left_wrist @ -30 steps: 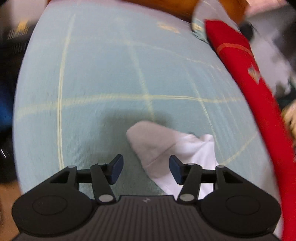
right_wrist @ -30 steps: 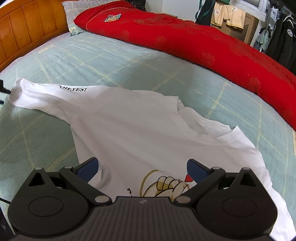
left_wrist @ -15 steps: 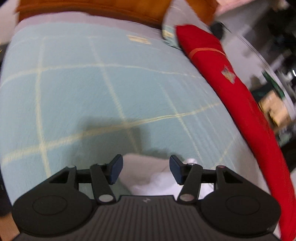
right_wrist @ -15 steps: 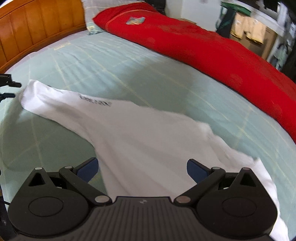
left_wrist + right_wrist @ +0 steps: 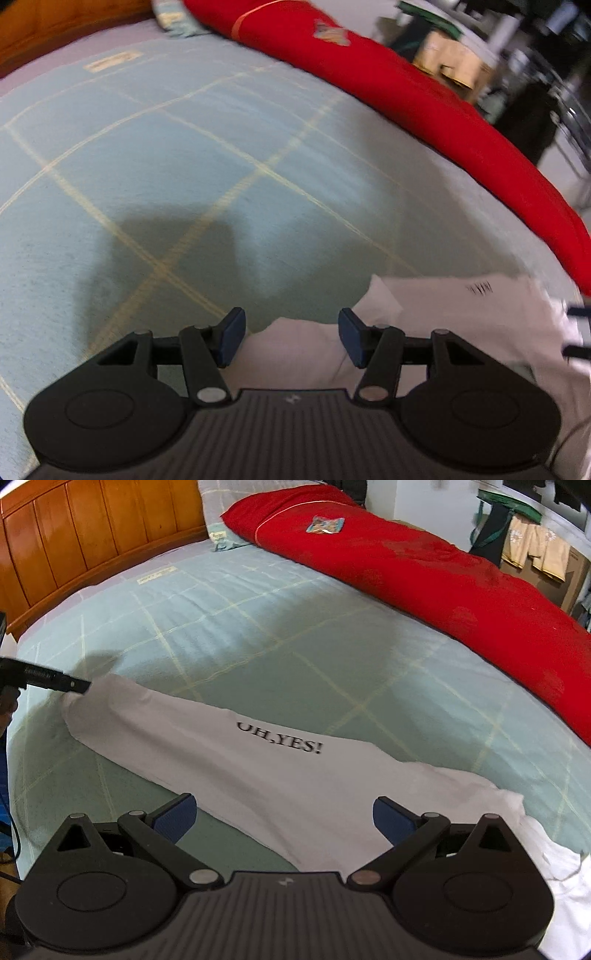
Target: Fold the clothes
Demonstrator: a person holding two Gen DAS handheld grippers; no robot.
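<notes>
A white T-shirt [image 5: 295, 775] printed "OH,YES!" lies stretched across the pale green checked bed sheet [image 5: 258, 635]. My right gripper [image 5: 283, 819] hovers open and wide over the shirt's near edge, nothing between its blue pads. At the far left of the right wrist view, one of the left gripper's fingers [image 5: 70, 684] touches the shirt's narrow end. In the left wrist view, my left gripper [image 5: 290, 341] is open, and a fold of the T-shirt [image 5: 295, 354] lies between and under its pads. The rest of the cloth runs off to the right.
A long red quilt [image 5: 443, 583] lies along the far side of the bed. A wooden headboard [image 5: 92, 528] and a pillow [image 5: 221, 502] stand at the back left. Cardboard boxes [image 5: 447, 62] and hanging clothes [image 5: 532, 550] are beyond the bed.
The left wrist view has swung right and closed in until the shirt's end lies between the pads. The shirt now looks drawn out longer and flatter. Both grippers stayed open.
</notes>
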